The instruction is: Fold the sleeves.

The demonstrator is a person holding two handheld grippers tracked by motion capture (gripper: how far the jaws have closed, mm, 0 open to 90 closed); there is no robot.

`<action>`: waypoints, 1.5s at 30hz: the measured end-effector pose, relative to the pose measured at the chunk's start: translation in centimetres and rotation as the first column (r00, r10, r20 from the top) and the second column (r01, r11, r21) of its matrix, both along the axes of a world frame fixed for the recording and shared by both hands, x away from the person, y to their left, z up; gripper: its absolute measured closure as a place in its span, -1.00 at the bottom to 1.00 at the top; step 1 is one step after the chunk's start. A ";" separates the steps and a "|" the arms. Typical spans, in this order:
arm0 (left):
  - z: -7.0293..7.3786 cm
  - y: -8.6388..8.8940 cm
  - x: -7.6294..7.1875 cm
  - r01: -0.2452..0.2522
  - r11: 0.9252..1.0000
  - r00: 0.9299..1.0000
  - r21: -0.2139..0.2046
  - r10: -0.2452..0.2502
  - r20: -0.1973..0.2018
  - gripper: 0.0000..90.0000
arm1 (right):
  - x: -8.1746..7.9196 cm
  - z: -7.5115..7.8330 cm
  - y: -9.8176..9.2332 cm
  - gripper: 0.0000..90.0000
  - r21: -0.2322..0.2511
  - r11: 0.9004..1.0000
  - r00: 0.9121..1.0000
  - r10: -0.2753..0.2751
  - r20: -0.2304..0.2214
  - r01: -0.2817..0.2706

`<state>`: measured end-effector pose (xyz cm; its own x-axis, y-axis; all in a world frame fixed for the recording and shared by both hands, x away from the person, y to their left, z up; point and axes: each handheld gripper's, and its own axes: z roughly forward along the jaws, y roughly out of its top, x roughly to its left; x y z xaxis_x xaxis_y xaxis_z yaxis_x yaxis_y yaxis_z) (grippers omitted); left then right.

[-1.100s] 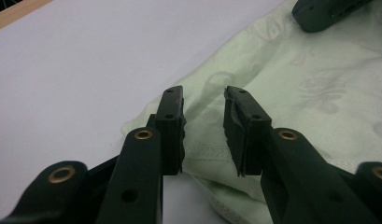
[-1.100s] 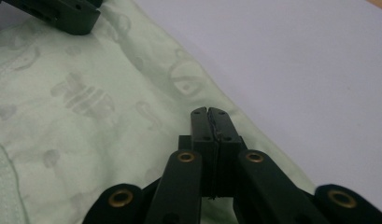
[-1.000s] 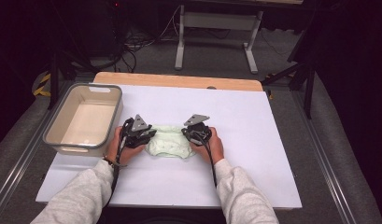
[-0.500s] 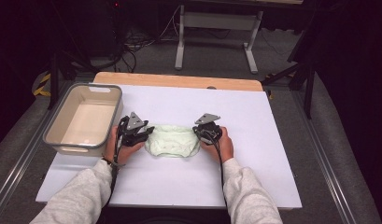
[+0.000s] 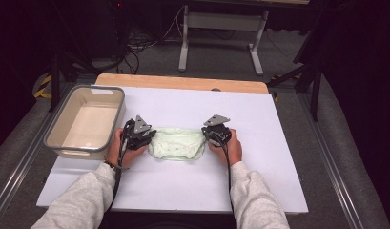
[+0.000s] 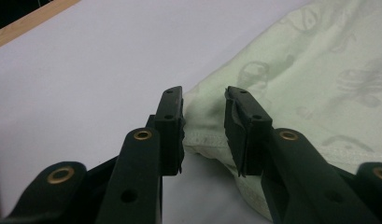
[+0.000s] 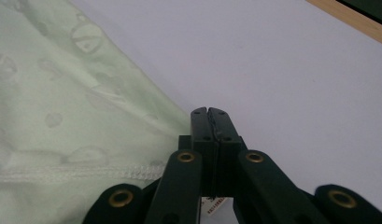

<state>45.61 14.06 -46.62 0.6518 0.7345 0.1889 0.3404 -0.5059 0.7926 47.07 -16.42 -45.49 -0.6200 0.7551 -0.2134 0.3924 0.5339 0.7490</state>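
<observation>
— Pale green cloth (image 5: 177, 143), printed with faint shapes, lies bunched in the middle of the white table (image 5: 278, 143), between the two hands. Do you see it the same way?

— Yes. It sits flat on the table, with a stitched hem along its near edge in both gripper views. The left tool (image 6: 203, 126) is at the cloth's left end.

— Is that tool gripping it?

— No. Its jaws have just been closing a little, yet they stand apart, with the cloth's corner and hem lying in the gap; the pads (image 6: 172, 122) do not press on it.

— And the right tool (image 7: 210, 122)?

— Its jaws are fully together at the cloth's right edge. Whether any fabric is pinched between them I cannot tell; the cloth's edge runs just beside the tips.

— Anything else on the table?

— A grey tub (image 5: 56, 136) stands at the left, well apart from the cloth.
</observation>
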 end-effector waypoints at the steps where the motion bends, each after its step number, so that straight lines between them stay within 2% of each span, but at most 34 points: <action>1: 0.1 0.0 -0.1 0.001 1.000 1.000 -0.011 0.000 0.007 0.47 | 0.0 0.1 0.0 0.99 0.002 1.000 1.000 0.001 0.006 -0.001; 3: 0.4 0.1 -0.3 0.016 0.999 1.000 -0.043 -0.015 0.022 0.40 | -0.2 0.4 0.0 0.99 0.019 1.000 1.000 -0.001 0.024 0.001; 5: 0.6 0.1 -0.4 0.026 0.997 0.999 -0.066 -0.024 0.034 0.42 | -0.4 0.6 0.0 0.99 0.057 0.998 0.999 0.002 0.032 -0.003; 7: 0.7 0.1 -0.6 0.068 0.995 0.997 -0.070 -0.066 0.032 0.48 | -0.6 0.9 0.1 0.99 0.104 0.994 0.999 0.037 0.033 -0.041; 9: 0.7 -0.2 -0.8 0.144 0.988 0.990 -0.064 -0.143 0.012 0.64 | -1.0 1.1 0.5 0.99 0.134 0.987 0.996 0.089 0.028 -0.092; 10: 0.7 -0.2 -0.8 0.144 0.988 0.990 -0.064 -0.143 0.012 0.69 | -1.2 1.1 0.8 0.99 0.139 0.983 0.993 0.118 0.026 -0.121; 11: 0.7 -0.7 -1.2 0.174 0.985 0.985 -0.012 -0.174 0.017 0.74 | -1.5 1.1 1.1 0.99 0.119 0.983 0.990 0.135 0.033 -0.138; 13: 0.6 -1.0 -1.4 0.214 0.977 0.977 -0.012 -0.214 0.000 0.81 | -1.8 0.9 1.4 0.99 0.110 0.981 0.987 0.156 0.027 -0.158; 15: 0.5 -1.1 -1.3 0.224 0.975 0.975 0.000 -0.224 -0.018 0.83 | -1.9 0.6 1.7 1.00 0.093 0.981 0.986 0.169 0.007 -0.169; 17: 0.3 -1.1 -1.3 0.227 0.974 0.973 0.001 -0.227 -0.028 0.83 | -2.0 0.4 1.7 0.99 0.088 0.981 0.984 0.176 -0.002 -0.175; 18: 0.3 -1.1 -1.3 0.216 0.976 0.976 0.016 -0.215 -0.030 0.83 | -2.1 0.3 1.8 0.99 0.083 0.980 0.983 0.181 -0.011 -0.180; 20: 0.2 -1.0 -1.2 0.217 0.976 0.975 0.019 -0.216 -0.043 0.82 | -2.3 0.1 1.9 0.99 0.083 0.977 0.979 0.199 -0.038 -0.195; 21: 0.1 -1.1 -1.1 0.215 0.976 0.976 0.034 -0.213 -0.045 0.82 | -2.5 -0.1 2.0 0.99 0.068 0.977 0.978 0.204 -0.046 -0.201; 23: 0.0 -1.1 -1.1 0.211 0.977 0.976 0.030 -0.210 -0.053 0.80 | -2.7 -0.3 2.1 0.98 0.039 0.978 0.977 0.207 -0.052 -0.205; 25: 0.0 -1.1 -1.0 0.208 0.978 0.977 0.035 -0.206 -0.059 0.79 | -2.7 -0.4 1.7 0.99 0.014 0.982 0.981 0.189 -0.046 -0.188; 30: -0.1 -1.0 -0.9 0.207 0.978 0.976 0.029 -0.204 -0.070 0.79 | -2.4 -0.4 0.7 1.00 0.035 0.987 0.985 0.160 -0.059 -0.159; 36: -0.1 -1.0 -0.9 0.204 0.979 0.977 0.026 -0.201 -0.073 0.79 | -2.0 -0.3 -0.6 1.00 0.017 0.996 0.996 0.085 -0.025 -0.085; 39: -0.1 -1.0 -0.9 0.202 0.979 0.977 0.023 -0.200 -0.071 0.78 | -1.9 -0.3 -1.0 1.00 0.035 0.997 0.997 0.071 -0.034 -0.069; 42: -0.1 -1.0 -1.0 0.196 0.980 0.979 0.020 -0.195 -0.060 0.76 | -1.9 -0.2 -1.1 0.98 0.019 0.998 0.998 0.058 -0.026 -0.058; 45: 0.1 -0.9 -1.0 0.184 0.983 0.982 0.015 -0.183 -0.040 0.64 | -2.0 0.1 -1.2 0.94 0.048 0.997 0.998 0.055 -0.003 -0.055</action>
<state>44.60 13.20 -46.50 0.7824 0.5981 0.1735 0.2701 -0.5769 0.7709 45.04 -17.67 -45.36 -0.6620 0.7289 -0.1745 0.3668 0.5181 0.7727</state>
